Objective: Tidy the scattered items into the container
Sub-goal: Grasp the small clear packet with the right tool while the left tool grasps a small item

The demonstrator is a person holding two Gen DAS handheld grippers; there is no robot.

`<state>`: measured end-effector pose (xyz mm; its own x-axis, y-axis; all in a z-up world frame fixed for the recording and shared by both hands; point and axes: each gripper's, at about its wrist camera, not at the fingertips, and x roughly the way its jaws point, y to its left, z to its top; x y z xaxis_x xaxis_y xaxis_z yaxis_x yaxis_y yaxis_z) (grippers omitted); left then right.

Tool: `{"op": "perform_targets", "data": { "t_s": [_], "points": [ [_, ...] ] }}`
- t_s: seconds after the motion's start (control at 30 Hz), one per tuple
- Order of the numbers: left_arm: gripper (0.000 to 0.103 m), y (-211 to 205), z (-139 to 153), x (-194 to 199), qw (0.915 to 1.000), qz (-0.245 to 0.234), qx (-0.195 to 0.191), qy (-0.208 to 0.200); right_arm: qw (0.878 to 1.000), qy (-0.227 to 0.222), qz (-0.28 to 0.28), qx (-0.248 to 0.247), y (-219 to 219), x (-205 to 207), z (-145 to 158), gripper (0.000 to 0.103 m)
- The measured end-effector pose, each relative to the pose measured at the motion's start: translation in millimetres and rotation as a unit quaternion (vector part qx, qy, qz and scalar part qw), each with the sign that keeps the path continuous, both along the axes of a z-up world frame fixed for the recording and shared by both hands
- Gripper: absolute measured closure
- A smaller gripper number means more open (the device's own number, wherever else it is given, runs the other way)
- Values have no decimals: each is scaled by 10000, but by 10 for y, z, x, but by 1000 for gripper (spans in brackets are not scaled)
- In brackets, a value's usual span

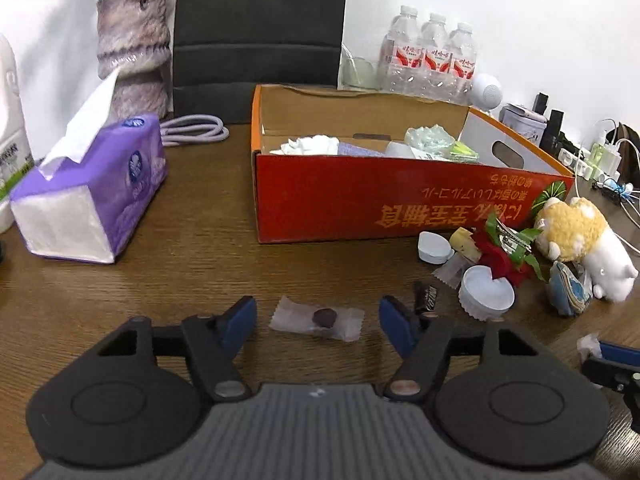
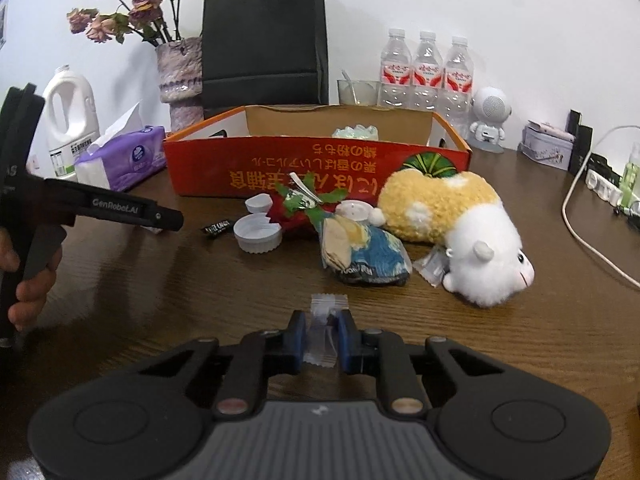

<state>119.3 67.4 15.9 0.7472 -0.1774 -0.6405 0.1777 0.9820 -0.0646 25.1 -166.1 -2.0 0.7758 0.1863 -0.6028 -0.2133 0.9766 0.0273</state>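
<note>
A dark wood-grain table [image 1: 192,264] runs up to a white wall, with a black paper bag [image 2: 262,40] and a mottled vase of dried roses [image 2: 180,72] standing at the back. The largest thing on it is the red-orange cardboard box [image 1: 360,196], open-topped, already holding crumpled white tissue, a clear plastic wad and a few flat packets. To its left lies a purple tissue pack [image 1: 96,192]; behind it stand three water bottles [image 2: 426,72].

In front of the box's right end, the remaining clutter sits bunched together: a yellow-and-white plush hamster [image 2: 460,228] on its side, a blue-and-tan crumpled pouch [image 2: 364,252] just beside it, a red and green artificial flower [image 1: 504,252], two white plastic caps [image 1: 486,288] [image 1: 434,246], and a small black wrapped bar [image 2: 218,227].

The left gripper [image 1: 318,320] hovers low over the table with its blue-padded jaws wide apart, a clear-wrapped dark candy [image 1: 320,318] lying on the wood between them, untouched. The right gripper [image 2: 323,334] is clamped on a small clear plastic sachet [image 2: 326,328], the pads pressing both sides, near the table edge in front of the clutter.
</note>
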Motion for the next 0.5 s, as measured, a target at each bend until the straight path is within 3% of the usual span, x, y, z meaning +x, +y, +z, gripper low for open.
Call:
{"op": "perform_targets", "data": {
  "t_s": [0.07, 0.1, 0.17, 0.23, 0.27, 0.5],
  "points": [
    [57, -30, -2, 1, 9999, 1, 142, -46, 10000, -8, 17, -15, 7, 10, 0, 87],
    [59, -42, 2, -6, 9998, 17, 202, -53, 10000, -11, 22, -17, 10, 12, -1, 87],
    [75, -52, 2, -24, 9996, 65, 252, -81, 10000, -13, 21, -12, 12, 15, -1, 87],
    [81, -27, -4, -25, 9996, 161, 225, -104, 10000, -12, 10, 23, 8, 19, -2, 88],
    [97, -18, -5, -24, 9994, 217, 242, -104, 10000, -11, 0, 39, 11, 20, -2, 88],
    [98, 36, -3, -197, 9993, 338, -143, -91, 9999, -40, -82, 96, -5, 24, -7, 89]
  ]
}}
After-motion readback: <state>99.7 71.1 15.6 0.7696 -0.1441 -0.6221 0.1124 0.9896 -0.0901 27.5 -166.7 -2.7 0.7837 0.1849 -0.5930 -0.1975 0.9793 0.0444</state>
